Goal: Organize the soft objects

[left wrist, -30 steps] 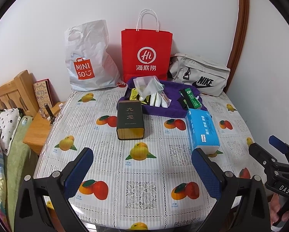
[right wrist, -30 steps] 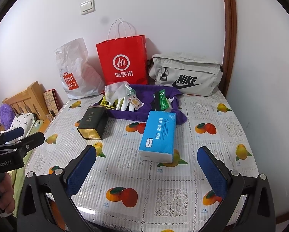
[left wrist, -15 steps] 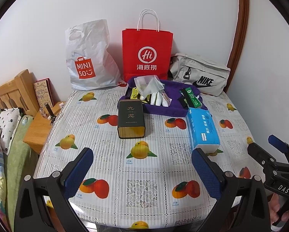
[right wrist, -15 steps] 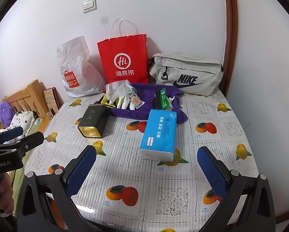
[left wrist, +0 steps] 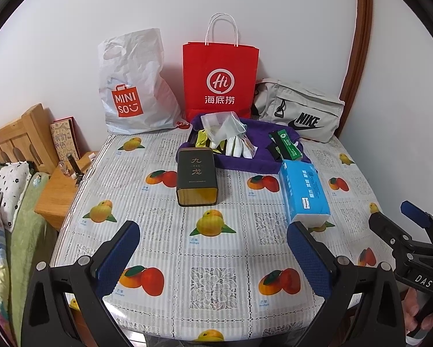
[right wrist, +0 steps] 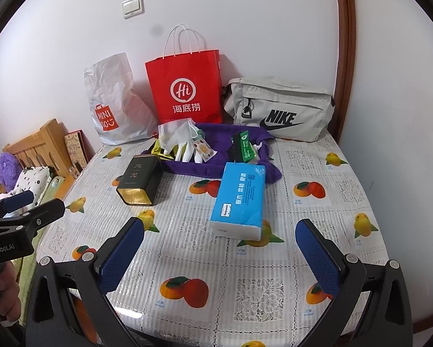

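Note:
A blue pack of tissues [left wrist: 304, 192] [right wrist: 239, 201] lies on the fruit-print tablecloth [left wrist: 216, 260]. Beside it a dark tea tin [left wrist: 196, 180] [right wrist: 139, 180] lies on its side. Behind both, a purple cloth tray [left wrist: 245, 159] [right wrist: 216, 167] holds white gloves in a clear bag [left wrist: 228, 133] [right wrist: 181, 141] and a green packet [left wrist: 285, 144] [right wrist: 243, 147]. My left gripper [left wrist: 213, 256] hangs open above the table's near edge, holding nothing. My right gripper [right wrist: 220, 253] is open too, just short of the tissue pack. Each gripper shows at the edge of the other's view.
Against the back wall stand a white Miniso bag [left wrist: 132, 86], a red paper bag [left wrist: 220, 84] and a grey Nike bag [left wrist: 300, 112]. Left of the table are a wooden nightstand [left wrist: 60, 193] and a bed with pillows [left wrist: 8, 182]. A wooden door frame [left wrist: 358, 43] runs up the right.
Both cameras have shifted very slightly, so the table's objects drift a little in view. Both grippers stay open and nothing on the table has moved.

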The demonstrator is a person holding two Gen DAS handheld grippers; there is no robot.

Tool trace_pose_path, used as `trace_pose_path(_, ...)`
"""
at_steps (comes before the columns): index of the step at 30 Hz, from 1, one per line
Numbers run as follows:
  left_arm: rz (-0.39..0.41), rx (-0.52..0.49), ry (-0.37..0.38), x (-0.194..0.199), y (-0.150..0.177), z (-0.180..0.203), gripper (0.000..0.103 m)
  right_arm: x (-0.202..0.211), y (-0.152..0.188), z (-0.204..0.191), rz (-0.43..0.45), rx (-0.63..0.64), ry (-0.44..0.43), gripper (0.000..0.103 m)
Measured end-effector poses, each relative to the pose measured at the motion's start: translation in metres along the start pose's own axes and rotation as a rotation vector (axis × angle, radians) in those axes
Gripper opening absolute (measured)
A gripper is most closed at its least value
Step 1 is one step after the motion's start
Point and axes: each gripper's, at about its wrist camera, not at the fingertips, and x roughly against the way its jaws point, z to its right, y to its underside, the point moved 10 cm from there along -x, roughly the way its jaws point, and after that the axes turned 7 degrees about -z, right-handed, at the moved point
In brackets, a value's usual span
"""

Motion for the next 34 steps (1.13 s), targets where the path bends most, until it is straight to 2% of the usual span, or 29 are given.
trace_pose_path(34,-0.005,0.001,-0.014,-0.0024,-0.0035,-0.0074,0.103,-0.0047,0.0007,-0.0080,-0.006,0.011,-0.006,0.103)
